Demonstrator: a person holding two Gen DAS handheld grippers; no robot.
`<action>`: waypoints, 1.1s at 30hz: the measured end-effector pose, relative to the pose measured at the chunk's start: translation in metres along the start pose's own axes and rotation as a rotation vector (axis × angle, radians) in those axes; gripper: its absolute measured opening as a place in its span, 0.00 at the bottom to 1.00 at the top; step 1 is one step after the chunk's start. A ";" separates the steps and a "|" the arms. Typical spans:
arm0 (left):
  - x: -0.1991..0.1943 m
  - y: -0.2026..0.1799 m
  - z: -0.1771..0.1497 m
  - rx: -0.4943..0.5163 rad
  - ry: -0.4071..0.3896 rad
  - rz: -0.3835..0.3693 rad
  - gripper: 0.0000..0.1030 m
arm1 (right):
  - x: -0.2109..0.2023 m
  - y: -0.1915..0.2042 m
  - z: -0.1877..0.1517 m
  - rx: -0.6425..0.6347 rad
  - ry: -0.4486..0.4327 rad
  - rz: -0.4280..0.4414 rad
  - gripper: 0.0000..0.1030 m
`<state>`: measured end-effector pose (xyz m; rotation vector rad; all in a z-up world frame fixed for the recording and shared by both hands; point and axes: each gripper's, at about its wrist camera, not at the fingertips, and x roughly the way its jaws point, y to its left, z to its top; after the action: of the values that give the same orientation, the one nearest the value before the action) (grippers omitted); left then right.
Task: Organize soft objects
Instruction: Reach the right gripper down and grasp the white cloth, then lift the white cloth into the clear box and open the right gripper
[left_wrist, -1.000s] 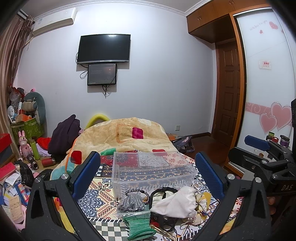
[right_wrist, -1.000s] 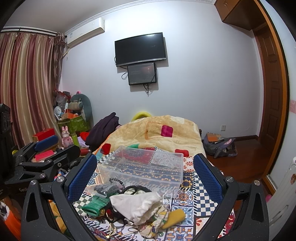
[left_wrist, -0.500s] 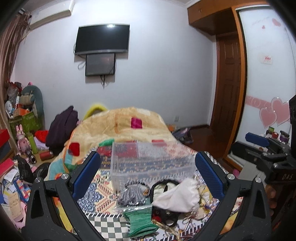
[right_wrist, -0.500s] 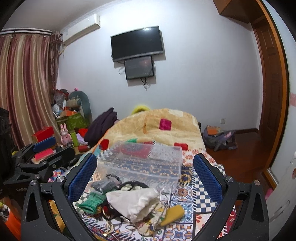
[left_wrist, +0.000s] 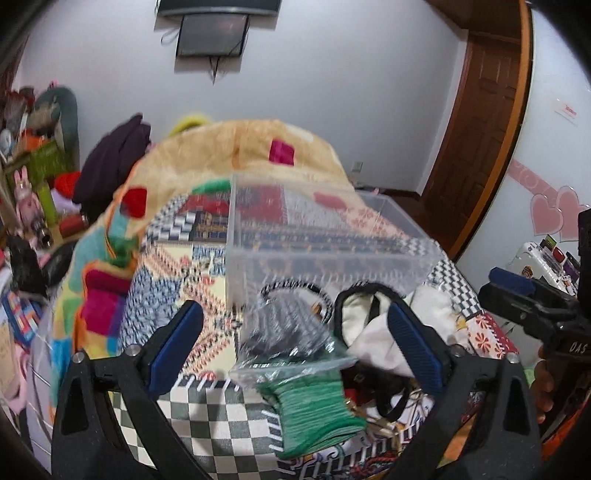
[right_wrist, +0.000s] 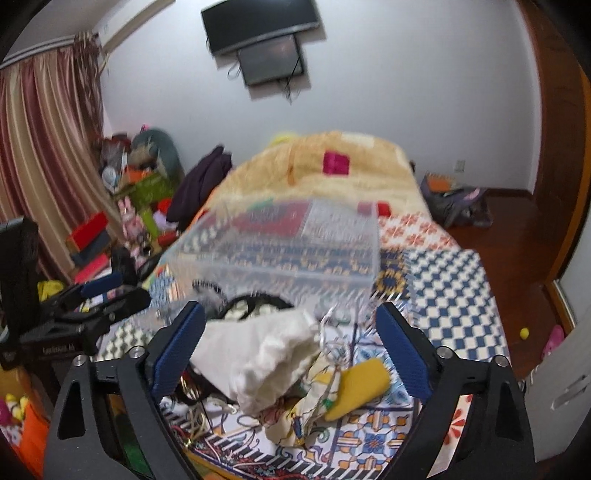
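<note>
- Both grippers are spread wide and hold nothing: the left gripper (left_wrist: 291, 349) hangs over a folded green knitted cloth (left_wrist: 314, 410) and a crinkled clear plastic bag with a grey fabric item inside (left_wrist: 284, 332), while the right gripper (right_wrist: 290, 345) hangs over a crumpled white cloth pouch (right_wrist: 258, 362).
- All the soft things lie in a loose heap on the patchwork-covered bed (right_wrist: 454, 295), just in front of a clear rectangular plastic storage box (left_wrist: 325, 243), which looks empty.
- Judged by its look, the green knit is light and floppy; it would drape and may unfold if taken by one edge, so pinching through the folded stack at its middle seems safest.
- Bag film looks slick and springy, so a grip on the bulge of fabric inside should hold better than one on the loose film.
- Creases suggest the white pouch is limp and compressible; a grip on its thickest fold would suit, though cords and a black strap (left_wrist: 373, 299) tangled beside it could drag along.
- Nearby, a yellow soft piece (right_wrist: 360, 384) lies touching the printed rag next to the pouch, apparently free of the tangle.
- Blur hides finer detail in both views.
</note>
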<state>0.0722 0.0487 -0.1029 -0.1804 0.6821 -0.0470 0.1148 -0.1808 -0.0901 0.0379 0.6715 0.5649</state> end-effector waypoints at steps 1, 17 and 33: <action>0.004 0.002 0.002 -0.004 0.018 -0.002 0.90 | 0.006 0.000 0.000 -0.002 0.016 0.007 0.86; 0.053 0.011 -0.016 -0.060 0.154 -0.059 0.52 | 0.053 0.000 -0.017 -0.024 0.194 0.059 0.48; -0.009 -0.014 0.002 0.052 0.006 -0.030 0.33 | 0.022 0.008 0.000 -0.045 0.075 0.091 0.10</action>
<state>0.0665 0.0359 -0.0933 -0.1407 0.6831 -0.0941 0.1248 -0.1627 -0.1005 0.0054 0.7324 0.6710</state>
